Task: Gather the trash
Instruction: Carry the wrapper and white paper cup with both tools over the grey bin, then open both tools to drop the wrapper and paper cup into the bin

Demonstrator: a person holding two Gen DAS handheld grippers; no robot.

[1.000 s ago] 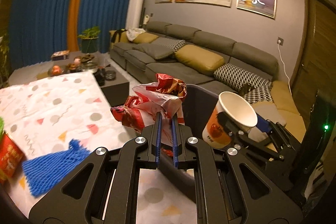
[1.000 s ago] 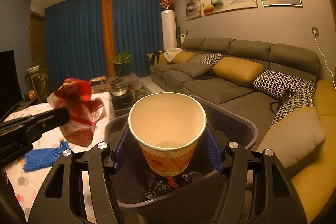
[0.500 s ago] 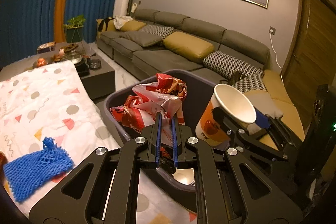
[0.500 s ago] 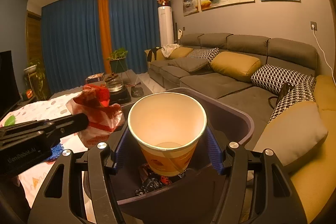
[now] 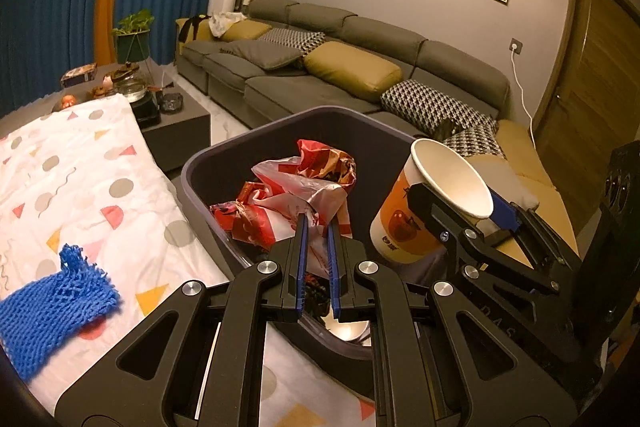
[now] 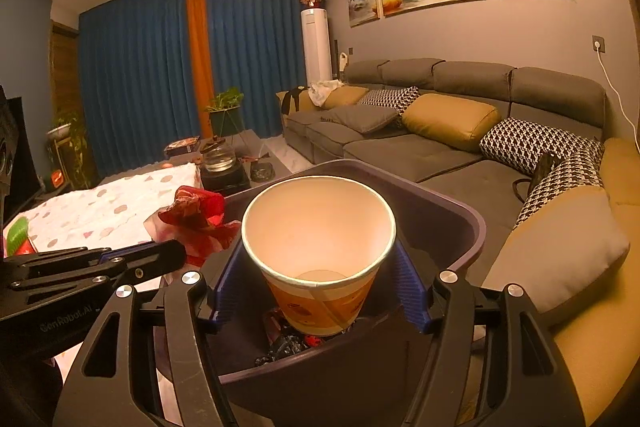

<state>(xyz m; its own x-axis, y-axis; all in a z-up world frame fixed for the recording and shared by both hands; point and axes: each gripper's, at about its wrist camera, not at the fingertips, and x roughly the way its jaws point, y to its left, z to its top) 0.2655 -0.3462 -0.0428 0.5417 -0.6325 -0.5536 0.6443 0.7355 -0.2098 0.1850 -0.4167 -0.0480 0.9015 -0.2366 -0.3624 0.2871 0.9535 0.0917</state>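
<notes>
Right then, the left gripper (image 5: 317, 223) was clamped on a crumpled red-and-white wrapper (image 5: 296, 191) above the dark bin (image 5: 208, 163). At its three o'clock the right gripper (image 6: 318, 277), jaws just widening, cradled an orange-printed paper cup (image 6: 320, 255). A blue net (image 5: 52, 311) lay on the surface (image 5: 80, 171) at nine o'clock.

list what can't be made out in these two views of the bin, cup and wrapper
- Bin contents: both views show only dark scraps; the paper cup and red wrapper cover the rest.
- Cup print: too small to read in the left view, mostly hidden by the right tool in the right view.
- Red-and-green item: cut off by the right view's edge.
- Blue mesh: its near end is cut off in the left view.
</notes>
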